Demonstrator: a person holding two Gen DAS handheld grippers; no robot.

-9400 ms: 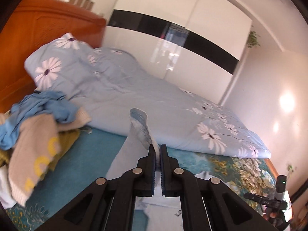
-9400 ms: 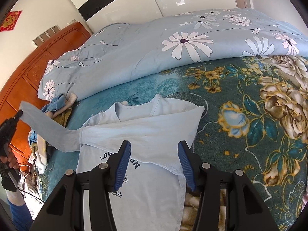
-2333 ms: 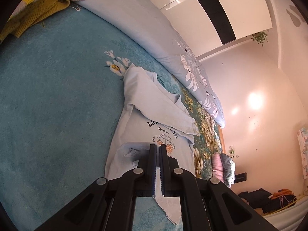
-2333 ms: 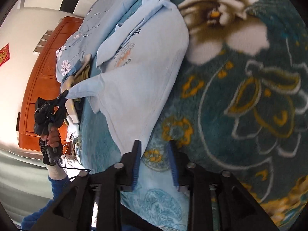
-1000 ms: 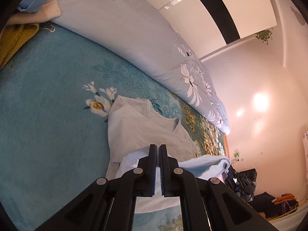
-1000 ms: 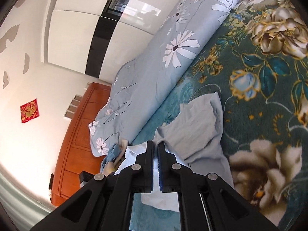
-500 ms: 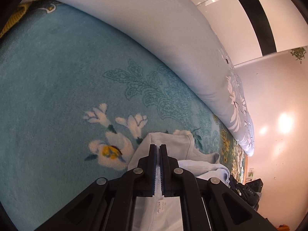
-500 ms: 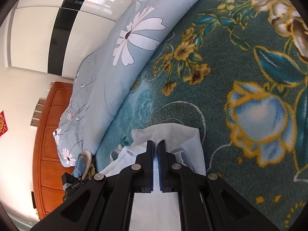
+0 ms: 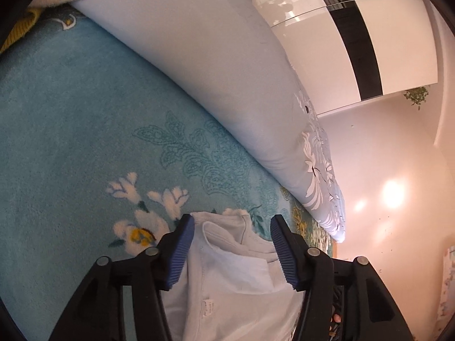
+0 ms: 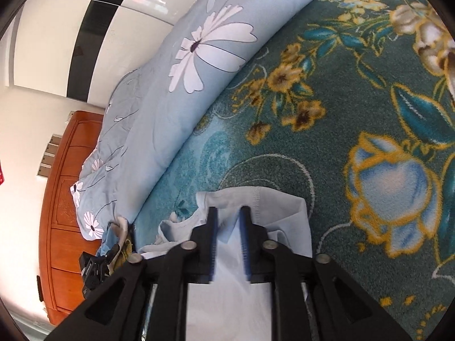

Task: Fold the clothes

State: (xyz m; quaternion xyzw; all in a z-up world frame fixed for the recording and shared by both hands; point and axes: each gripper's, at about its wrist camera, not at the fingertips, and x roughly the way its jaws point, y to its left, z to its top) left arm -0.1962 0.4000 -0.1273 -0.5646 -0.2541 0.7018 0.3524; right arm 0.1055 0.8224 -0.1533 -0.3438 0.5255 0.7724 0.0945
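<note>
On the bed's teal blanket (image 9: 71,119), beside the flowered quilt (image 9: 227,85), lies the pale shirt (image 9: 233,278), folded over. Left gripper (image 9: 231,241) and right gripper (image 10: 227,221) are opening, releasing it. Soft, light cloth; pinch doubled edges.

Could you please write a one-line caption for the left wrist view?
Left gripper opening over the folded shirt on the blanket.

Home bedroom: bed with teal floral blanket (image 9: 71,119), daisy-print duvet (image 10: 176,85), wooden headboard (image 10: 65,199), glossy white wardrobe (image 9: 327,42).
</note>
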